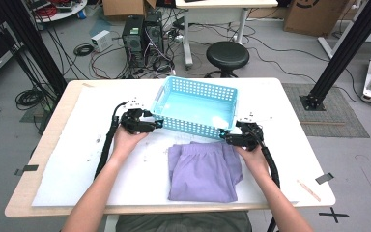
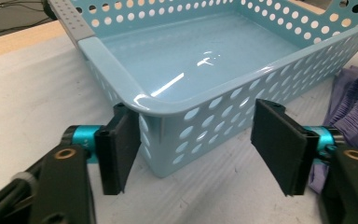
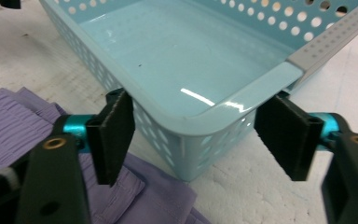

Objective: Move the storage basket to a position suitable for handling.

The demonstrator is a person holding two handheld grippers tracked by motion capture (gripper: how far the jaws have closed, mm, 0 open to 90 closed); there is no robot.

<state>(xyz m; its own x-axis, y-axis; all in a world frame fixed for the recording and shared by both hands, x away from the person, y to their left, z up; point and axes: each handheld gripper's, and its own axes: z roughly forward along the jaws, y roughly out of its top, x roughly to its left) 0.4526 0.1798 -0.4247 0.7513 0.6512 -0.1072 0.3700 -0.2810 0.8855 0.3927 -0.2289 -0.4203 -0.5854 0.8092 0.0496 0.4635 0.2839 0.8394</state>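
Observation:
A light-blue perforated plastic basket (image 1: 195, 104) stands empty at the middle back of the table. In front of it lies a folded purple garment (image 1: 203, 170). My left gripper (image 1: 150, 124) is at the basket's near left corner. In the left gripper view the left gripper (image 2: 198, 140) straddles that corner of the basket (image 2: 200, 60), jaws wide, one pad (image 2: 119, 149) close beside the wall and the other standing off it. My right gripper (image 1: 229, 138) is at the near right corner. The right gripper (image 3: 200, 135) straddles the basket (image 3: 182, 56) there, pads apart from the walls, above the purple garment (image 3: 14, 121).
A white foam sheet (image 1: 101, 169) covers most of the wooden table (image 1: 29, 193). A thin wooden stick (image 1: 309, 189) lies near the front right corner. Behind the table are a black stool (image 1: 227, 55), computer towers (image 1: 142, 34) and cables; black frame posts stand at both sides.

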